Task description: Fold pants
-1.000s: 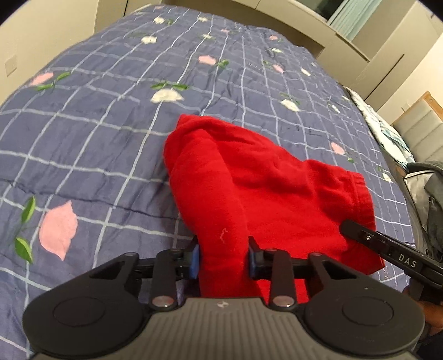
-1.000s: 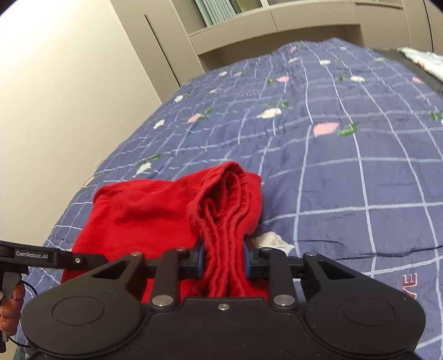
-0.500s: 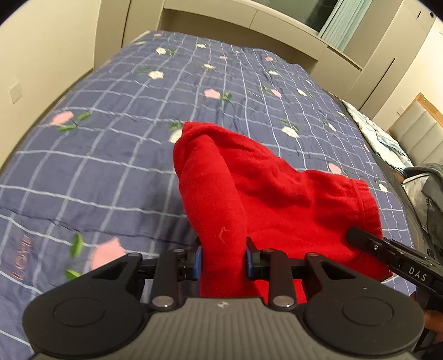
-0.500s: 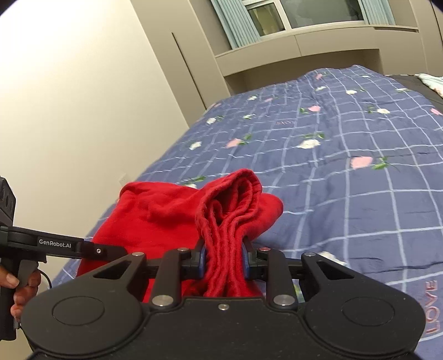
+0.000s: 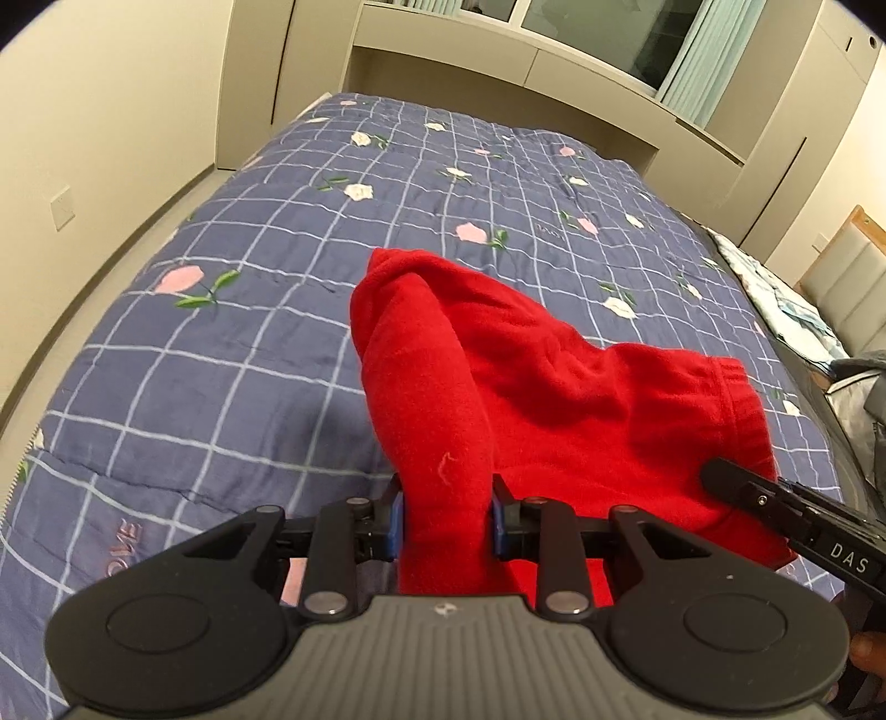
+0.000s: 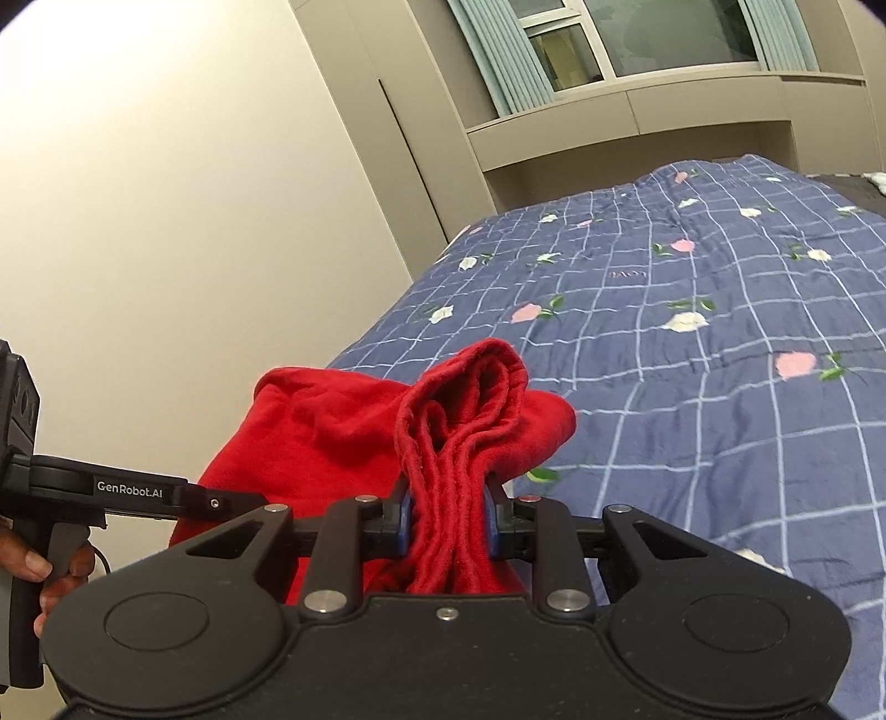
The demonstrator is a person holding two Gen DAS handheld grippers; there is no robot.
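The red pants (image 5: 554,387) hang between both grippers above the bed. My left gripper (image 5: 446,520) is shut on a smooth red fold of the pants. My right gripper (image 6: 447,526) is shut on the bunched, ribbed waistband of the pants (image 6: 459,421). The right gripper's finger (image 5: 786,515) shows at the lower right of the left wrist view, and the left gripper's finger (image 6: 138,490) at the left of the right wrist view. The far part of the cloth sags toward the bed.
The bed's blue checked quilt with flowers (image 5: 277,343) lies below and ahead. A beige wall (image 6: 166,221) and wardrobe (image 6: 410,138) stand to the left, a window with curtains (image 6: 637,39) at the back. A bedside clutter (image 5: 853,387) sits at the right.
Both grippers have risen and tilted up with the pants in them; the pants have lifted off the quilt, and more of the wall and window shows.
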